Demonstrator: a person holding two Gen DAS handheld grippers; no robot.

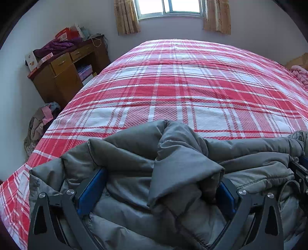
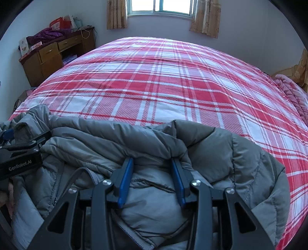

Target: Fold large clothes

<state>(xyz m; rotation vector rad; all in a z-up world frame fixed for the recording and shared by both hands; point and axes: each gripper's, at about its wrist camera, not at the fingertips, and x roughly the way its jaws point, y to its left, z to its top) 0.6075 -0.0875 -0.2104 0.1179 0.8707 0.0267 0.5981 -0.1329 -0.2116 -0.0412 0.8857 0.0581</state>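
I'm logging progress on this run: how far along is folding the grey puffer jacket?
Early. Done: the grey puffer jacket lies on the near edge of the plaid bed. In hand: the left gripper and right gripper stand open around bunched folds. Left: no neat fold shows yet; the zipper lies open.

Lighting, as I read it from both wrist cameras: cool daylight from the window (image 1: 169,8) at the far wall, its panes blown out to white glare. Bedspread (image 1: 173,80) evenly lit and sharp; soft shadows only in the jacket (image 2: 134,142) folds. Strong fisheye bending, black vignette in every corner.
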